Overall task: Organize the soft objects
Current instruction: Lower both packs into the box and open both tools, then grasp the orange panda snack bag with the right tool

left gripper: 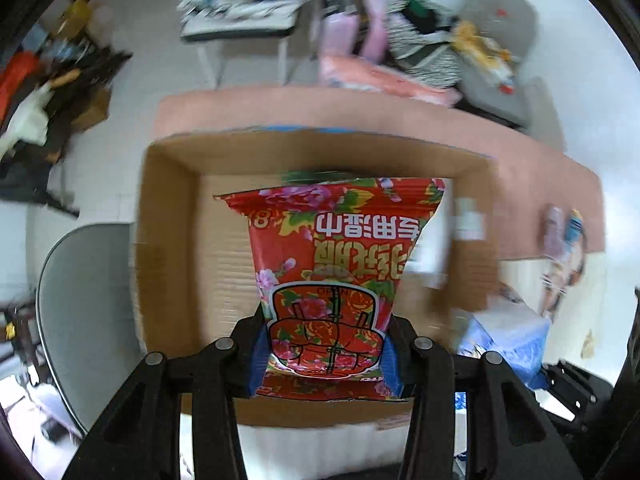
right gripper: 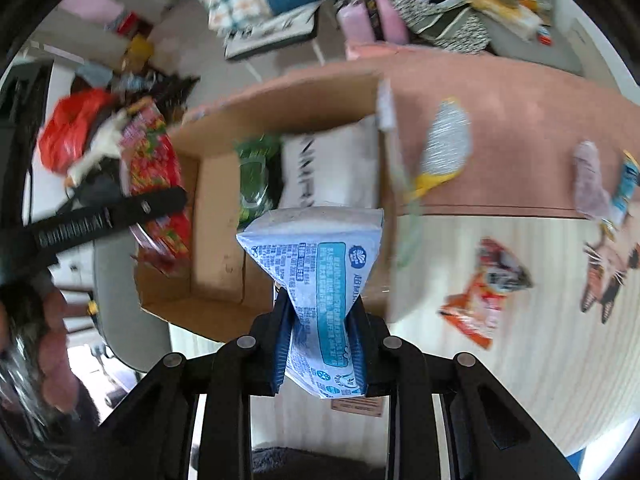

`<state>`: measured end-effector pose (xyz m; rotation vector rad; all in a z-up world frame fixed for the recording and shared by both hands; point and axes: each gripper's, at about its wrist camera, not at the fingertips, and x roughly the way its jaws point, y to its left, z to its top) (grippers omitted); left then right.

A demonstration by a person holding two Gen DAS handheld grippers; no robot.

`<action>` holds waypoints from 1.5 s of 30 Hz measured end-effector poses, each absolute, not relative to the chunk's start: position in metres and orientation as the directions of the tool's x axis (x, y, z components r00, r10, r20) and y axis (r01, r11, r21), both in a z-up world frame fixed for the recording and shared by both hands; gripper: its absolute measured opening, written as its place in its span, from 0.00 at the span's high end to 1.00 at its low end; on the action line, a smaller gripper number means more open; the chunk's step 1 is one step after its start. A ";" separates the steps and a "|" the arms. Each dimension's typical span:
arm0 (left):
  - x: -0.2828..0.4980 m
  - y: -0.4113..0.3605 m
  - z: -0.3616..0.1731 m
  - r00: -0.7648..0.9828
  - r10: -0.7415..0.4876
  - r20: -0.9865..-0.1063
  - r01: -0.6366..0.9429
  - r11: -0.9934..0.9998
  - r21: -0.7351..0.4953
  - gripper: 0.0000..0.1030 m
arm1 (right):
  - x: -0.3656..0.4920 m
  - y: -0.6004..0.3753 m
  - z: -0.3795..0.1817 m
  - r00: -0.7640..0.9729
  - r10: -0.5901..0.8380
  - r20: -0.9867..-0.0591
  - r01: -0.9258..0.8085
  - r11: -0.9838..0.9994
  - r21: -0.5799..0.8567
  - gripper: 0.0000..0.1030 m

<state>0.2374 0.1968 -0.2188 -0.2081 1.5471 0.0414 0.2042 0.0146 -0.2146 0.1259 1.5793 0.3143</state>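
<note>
The red floral wipes pack hangs in the left gripper, jaws pinched on its lower end, over the open cardboard box. The blue-white pack is nipped at its waist by the right gripper, above the box's near wall. Both look light and squashy, with slick film likely to slip; a grip across the middle seems safest. Box contents, a white cushion and something green, are blurred, as is the bench beyond.

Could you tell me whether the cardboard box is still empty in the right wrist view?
No, the cardboard box already holds a white pack and a green pack.
</note>
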 end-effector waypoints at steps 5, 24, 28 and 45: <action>0.259 0.240 -0.268 -0.048 -0.105 -0.993 -0.205 0.974 -0.093 0.59 | 0.211 0.044 -0.263 -0.111 0.206 -0.972 -0.097 0.971 0.217 0.73; 0.298 0.238 -0.339 -0.216 -0.148 -0.965 -0.174 0.978 -0.111 0.51 | 0.224 0.061 -0.351 -0.241 0.143 -0.960 -0.061 0.985 0.162 0.41; 0.292 0.245 -0.315 -0.174 -0.132 -0.976 -0.173 0.980 -0.102 0.35 | 0.224 0.058 -0.327 -0.206 0.170 -0.964 -0.049 0.982 0.184 0.31; 0.187 0.228 -0.197 0.096 -0.026 -0.995 -0.140 0.989 -0.039 0.03 | 0.189 0.044 -0.227 0.020 0.133 -0.991 -0.099 0.987 0.130 0.00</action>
